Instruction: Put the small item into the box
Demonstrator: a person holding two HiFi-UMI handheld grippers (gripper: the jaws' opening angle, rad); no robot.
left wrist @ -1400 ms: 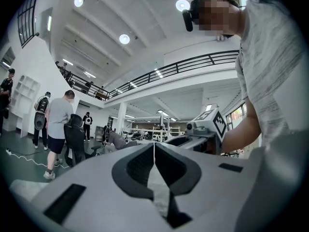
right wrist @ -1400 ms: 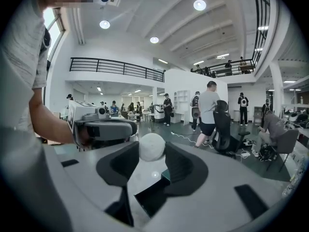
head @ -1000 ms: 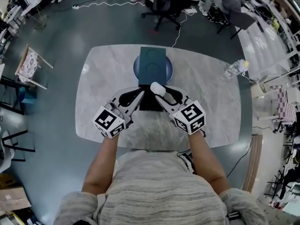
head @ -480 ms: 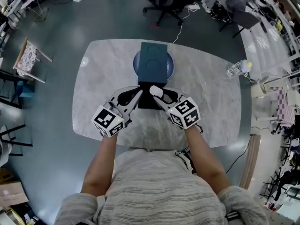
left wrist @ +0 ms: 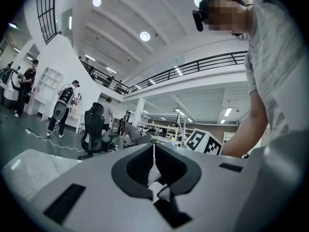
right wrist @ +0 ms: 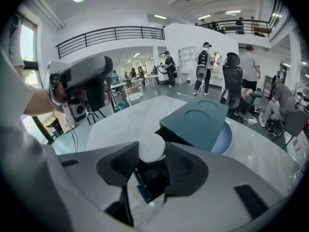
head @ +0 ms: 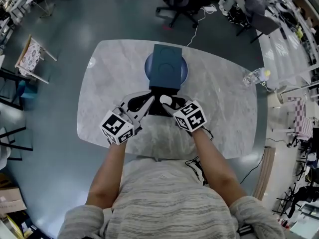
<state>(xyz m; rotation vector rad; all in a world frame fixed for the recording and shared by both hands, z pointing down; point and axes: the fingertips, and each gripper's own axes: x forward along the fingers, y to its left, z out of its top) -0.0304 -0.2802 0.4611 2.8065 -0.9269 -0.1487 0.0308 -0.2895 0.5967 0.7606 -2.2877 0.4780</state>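
Note:
A small white rounded item sits pinched between the jaws of my right gripper. It hangs just over the open dark box. In the head view the item is at the near edge of the box, and the right gripper reaches in from the right. The box's teal lid lies tilted back on a blue plate. My left gripper rests by the box's left side. Its jaws meet with nothing seen between them.
The marble table carries a clear plastic bottle near its far right edge. Office chairs and people stand on the grey floor beyond the table. My own arms and torso fill the near side.
My right gripper has drawn inward to the left with the white item, closer over the open box. The left gripper has barely moved.

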